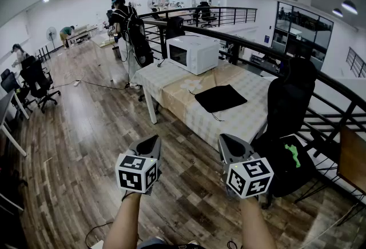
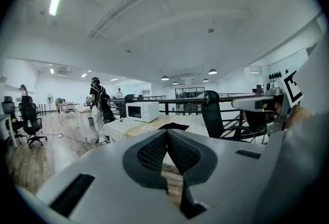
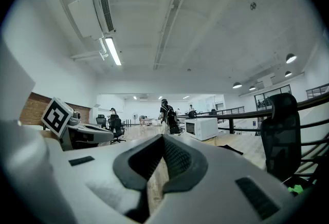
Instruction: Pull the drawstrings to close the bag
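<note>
Head view: both grippers are held out over the wooden floor [image 1: 86,128], well short of the table [image 1: 240,122]. The left gripper [image 1: 150,144] and the right gripper [image 1: 227,145] each have their jaws together on nothing. One black bag [image 1: 220,97] lies flat on the checked cloth near the table's middle, and one thin drawstring [image 1: 214,116] trails from its near edge. A second cord I cannot confirm. Also on the table is one white microwave [image 1: 194,52], well apart from the bag, and one black office chair [image 1: 291,99] stands at the right end. At least four people are at the far end of the room. Left gripper view: the pads meet along their length with no gap and nothing between them. The bag [image 2: 174,126] is a dark patch far beyond the tips, right of the microwave. Right gripper view: the jaws are likewise pressed together and empty, and the bag [image 3: 230,149] is only a dark sliver on the cloth, off to the right. Tally: two grippers, one bag, one cord seen for sure. Judgement: the task is not begun, and this is the approach. The next move calls for closing in on the table, spreading the jaws, and finding the cord ends. They are thin and lie flat, so the pinch must be low and exact, probably with one gripper steadying the bag.
</note>
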{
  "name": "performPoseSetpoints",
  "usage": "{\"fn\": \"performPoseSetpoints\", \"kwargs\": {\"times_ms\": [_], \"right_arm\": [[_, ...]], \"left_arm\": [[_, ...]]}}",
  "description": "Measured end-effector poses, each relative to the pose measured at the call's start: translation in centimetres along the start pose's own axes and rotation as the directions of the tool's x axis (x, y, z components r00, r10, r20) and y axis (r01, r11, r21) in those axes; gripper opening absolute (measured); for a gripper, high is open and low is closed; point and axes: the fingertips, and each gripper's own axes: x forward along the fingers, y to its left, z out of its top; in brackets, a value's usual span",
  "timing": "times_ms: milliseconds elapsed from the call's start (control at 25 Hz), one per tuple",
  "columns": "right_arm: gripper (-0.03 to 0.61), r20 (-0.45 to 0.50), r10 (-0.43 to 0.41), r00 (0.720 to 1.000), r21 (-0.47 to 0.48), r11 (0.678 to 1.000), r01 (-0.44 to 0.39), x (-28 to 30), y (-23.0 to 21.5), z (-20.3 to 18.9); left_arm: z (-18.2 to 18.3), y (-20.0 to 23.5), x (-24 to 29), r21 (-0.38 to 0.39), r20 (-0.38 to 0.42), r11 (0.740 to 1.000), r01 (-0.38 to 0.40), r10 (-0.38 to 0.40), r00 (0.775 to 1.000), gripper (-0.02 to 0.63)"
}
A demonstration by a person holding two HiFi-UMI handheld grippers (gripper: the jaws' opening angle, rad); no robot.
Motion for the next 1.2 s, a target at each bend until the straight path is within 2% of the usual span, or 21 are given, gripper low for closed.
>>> {"fn": "performPoseSetpoints", "kwargs": {"times_ms": [400,760,920,1200], "right_arm": [[0.021,0.003,0.014,1.0,0.008,1.0,-0.014,0.2,-0.4,-0.9],[0.028,0.006,0.009,1.0,0.004,1.0,-0.009,1.7,-0.8,-1.2],[0.072,-0.013,0.012,1.0,-0.005,1.0,-0.012,3.6,-0.6,-1.7],[0.101,-0.023,-0.002,1.0,-0.019,1.0,0.001,7.6,-0.9,-1.6]], "left_arm": [[-0.5,-1.3,1.1,-0.02,0.02,1.0,0.015,-0.014,1.0,0.028],[-0.3,-0.2,2.5,-0.045,0.029,0.999,0.018,-0.017,0.999,0.032],[-0.4,1.3,3.7,-0.066,0.031,0.997,0.027,-0.025,0.999,0.094],[0.1,4.8,6.5,-0.077,0.038,0.997,0.032,-0.03,0.999,0.121]]}}
